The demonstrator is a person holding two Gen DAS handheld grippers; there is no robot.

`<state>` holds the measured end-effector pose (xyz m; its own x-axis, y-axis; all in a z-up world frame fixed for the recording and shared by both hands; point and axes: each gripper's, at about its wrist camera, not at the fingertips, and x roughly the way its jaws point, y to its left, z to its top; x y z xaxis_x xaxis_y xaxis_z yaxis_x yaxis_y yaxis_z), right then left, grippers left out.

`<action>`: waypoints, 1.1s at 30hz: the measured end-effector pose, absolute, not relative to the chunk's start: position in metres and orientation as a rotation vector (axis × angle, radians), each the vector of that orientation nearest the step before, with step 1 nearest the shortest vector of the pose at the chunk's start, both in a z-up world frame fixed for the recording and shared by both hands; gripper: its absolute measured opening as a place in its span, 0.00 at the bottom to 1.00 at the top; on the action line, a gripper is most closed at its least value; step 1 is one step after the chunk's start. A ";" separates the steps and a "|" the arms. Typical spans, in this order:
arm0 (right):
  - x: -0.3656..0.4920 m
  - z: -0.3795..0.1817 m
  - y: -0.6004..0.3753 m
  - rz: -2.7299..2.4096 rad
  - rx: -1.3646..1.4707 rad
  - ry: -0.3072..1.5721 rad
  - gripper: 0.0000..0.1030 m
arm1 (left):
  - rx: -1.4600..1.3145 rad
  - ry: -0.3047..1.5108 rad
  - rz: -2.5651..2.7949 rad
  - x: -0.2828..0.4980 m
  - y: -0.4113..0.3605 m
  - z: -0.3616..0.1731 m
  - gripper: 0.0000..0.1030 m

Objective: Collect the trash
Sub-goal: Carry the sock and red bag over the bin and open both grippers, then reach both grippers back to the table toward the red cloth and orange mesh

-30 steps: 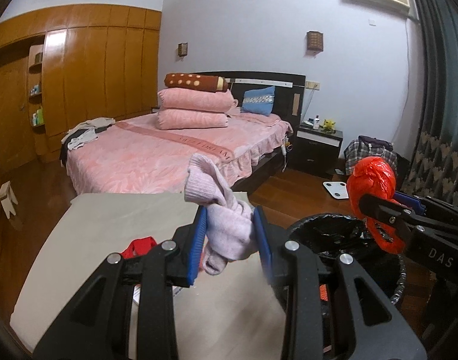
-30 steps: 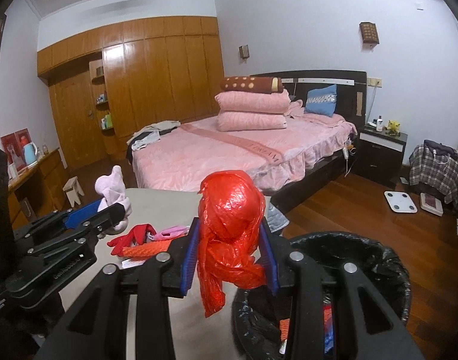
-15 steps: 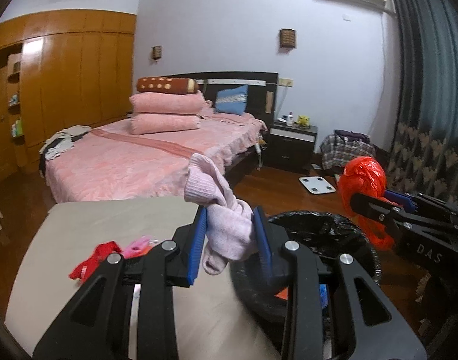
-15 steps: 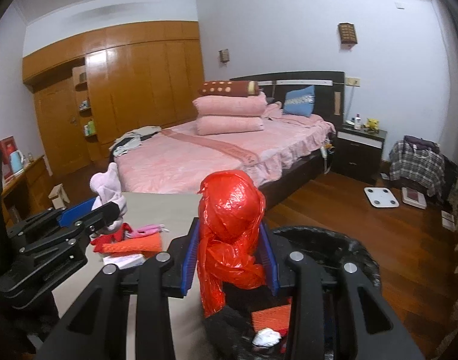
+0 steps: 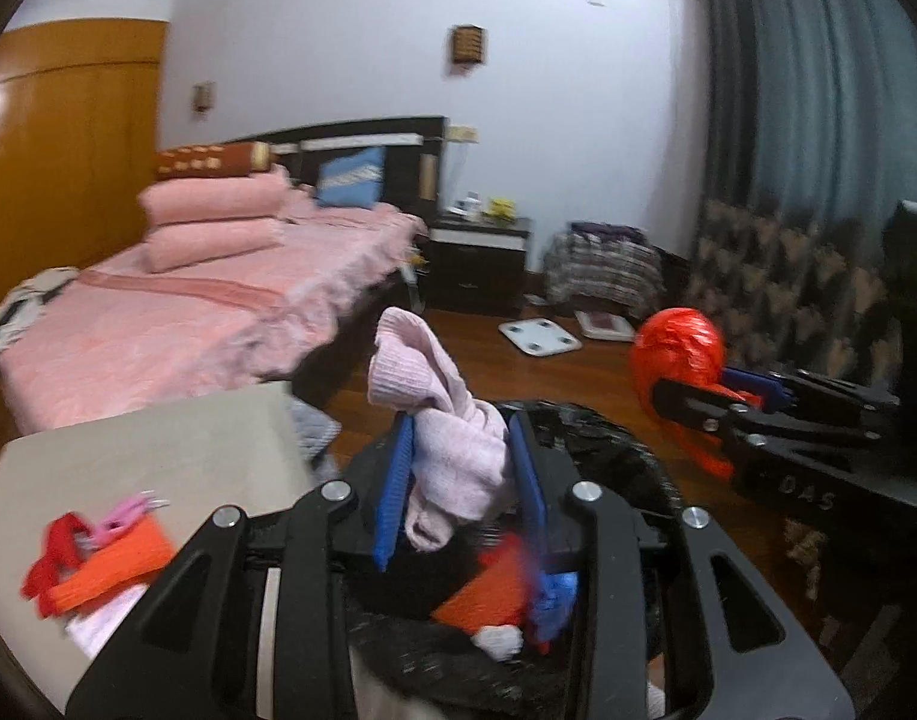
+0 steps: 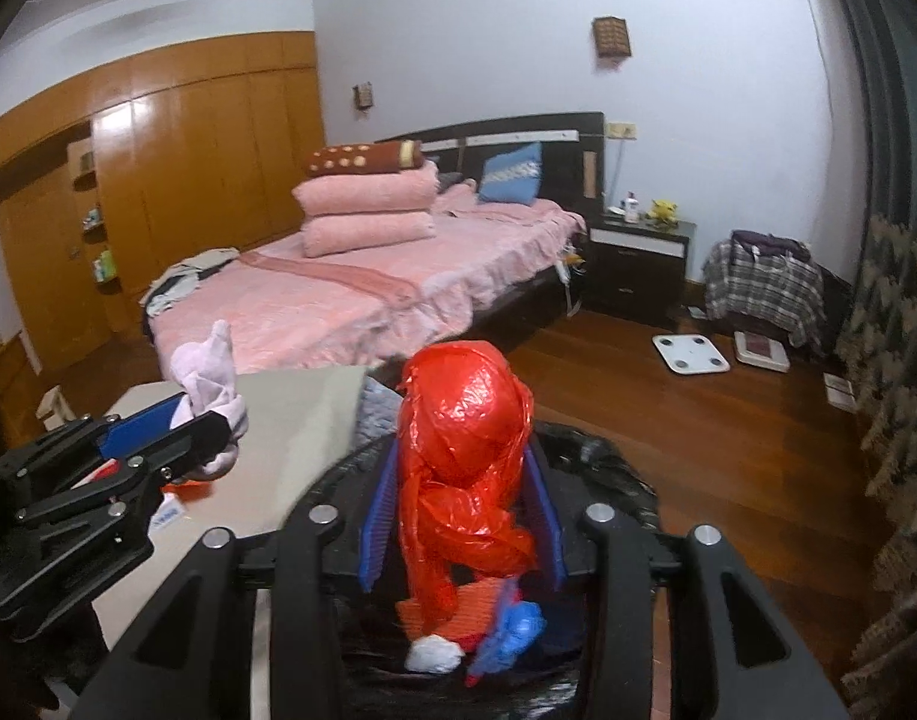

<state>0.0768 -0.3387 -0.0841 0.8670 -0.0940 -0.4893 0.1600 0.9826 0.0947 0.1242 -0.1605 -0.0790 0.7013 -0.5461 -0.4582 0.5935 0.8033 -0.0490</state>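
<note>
Both grippers (jaws opening) reached bin.

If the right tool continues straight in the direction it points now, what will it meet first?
Probably the black trash bin: the right tool, its jaws opening around the red plastic bag, points down over the bin's mouth. Depth is unclear.

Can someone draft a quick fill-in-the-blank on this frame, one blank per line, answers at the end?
1. The left gripper has a pale pink ____ between its fingers.
2. The red plastic bag sits between the fingers of the ____ gripper.
3. Both grippers are poised above the black-lined ____, which already holds scraps.
4. The white bathroom scale lies on the wooden ____.

Missing words: sock; right; trash bin; floor
</note>
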 end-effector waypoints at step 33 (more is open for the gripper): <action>0.121 -0.091 -0.217 0.072 0.092 0.514 0.94 | 0.031 0.478 -0.196 0.115 0.023 -0.074 0.88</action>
<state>0.1211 -0.2169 -0.0913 0.8682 0.0919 -0.4877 -0.0457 0.9933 0.1059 0.1146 0.0233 -0.0743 0.8696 -0.1798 -0.4598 0.1942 0.9808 -0.0163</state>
